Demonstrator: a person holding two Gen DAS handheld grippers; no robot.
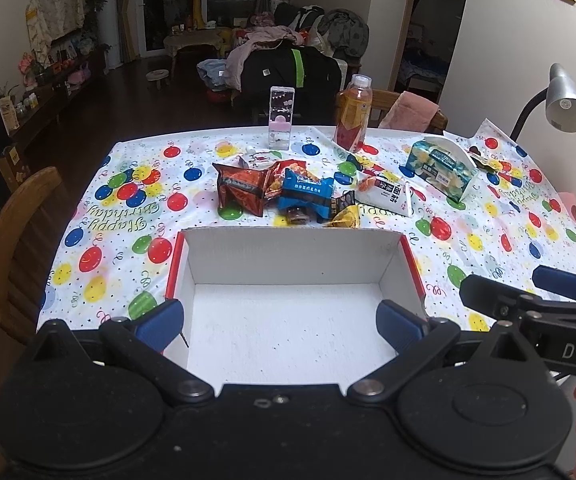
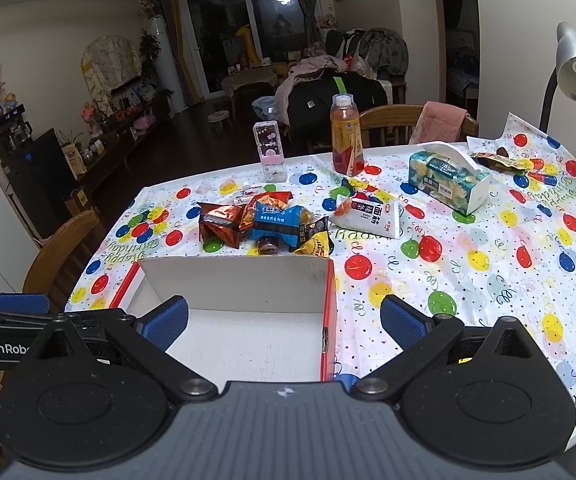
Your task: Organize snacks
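Crinkly foil snacks, rectangular cardboard box

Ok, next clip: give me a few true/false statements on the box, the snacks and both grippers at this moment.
1. The white box has no snacks in it. True.
2. The left gripper holds a snack. False: it is open and holds nothing.
3. The snack packets lie in a pile on the table beyond the box. True.
4. The orange drink bottle lies on its side. False: it stands upright.
5. The right gripper is shut. False: it is open.
6. A tissue box sits right of the snacks. True.
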